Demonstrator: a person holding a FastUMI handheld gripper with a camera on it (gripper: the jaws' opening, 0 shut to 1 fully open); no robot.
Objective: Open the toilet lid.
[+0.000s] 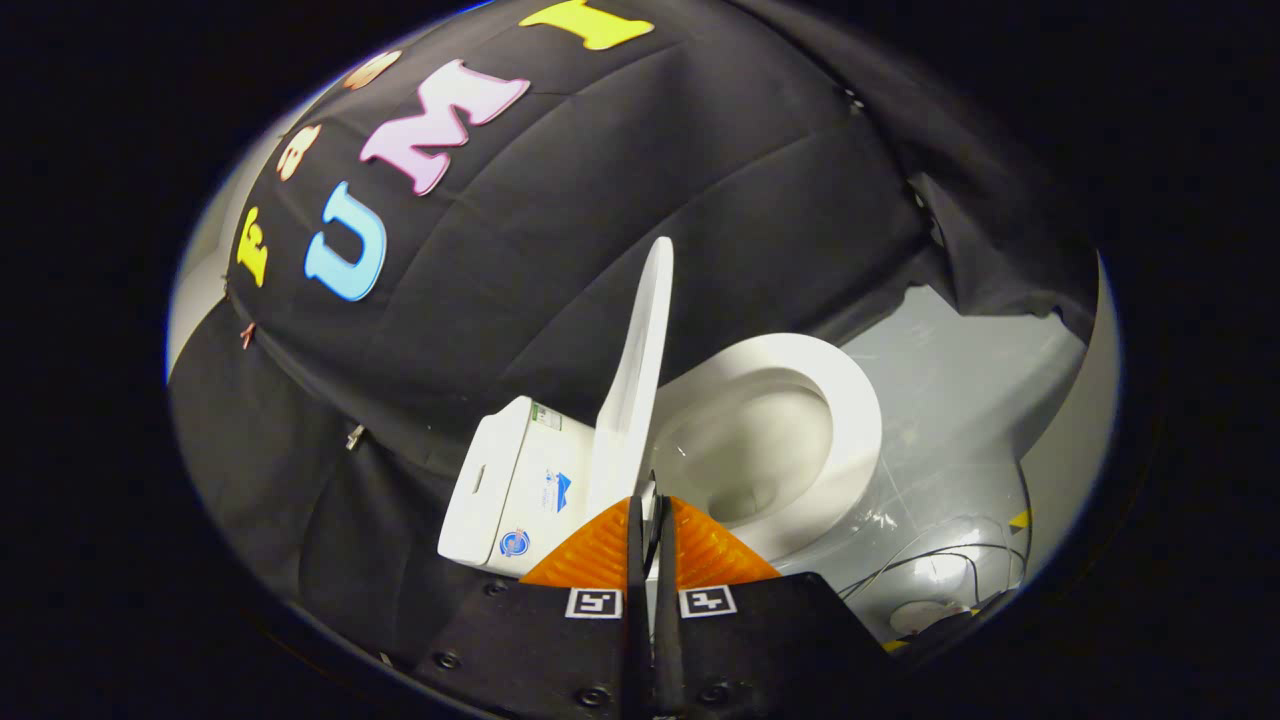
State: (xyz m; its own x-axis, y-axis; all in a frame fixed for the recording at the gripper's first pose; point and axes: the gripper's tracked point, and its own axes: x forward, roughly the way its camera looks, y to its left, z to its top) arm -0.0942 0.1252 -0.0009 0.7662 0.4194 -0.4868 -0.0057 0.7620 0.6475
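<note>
A white toilet stands ahead, seen tilted. Its lid (632, 380) is raised edge-on, standing between the tank (505, 485) and the open seat ring (855, 420) around the bowl (760, 450). My gripper (649, 505) is shut on the lid's near edge; a thin white sliver of the lid shows between the fingertips, and the fingers (600, 555) press from both sides. The lid's near part is hidden behind the fingers.
Black cloth wall rises close behind the tank and lid. A grey floor (960, 390) spreads beyond the bowl, with thin cables (935, 560) and a pale round object lying on it beside the toilet's base.
</note>
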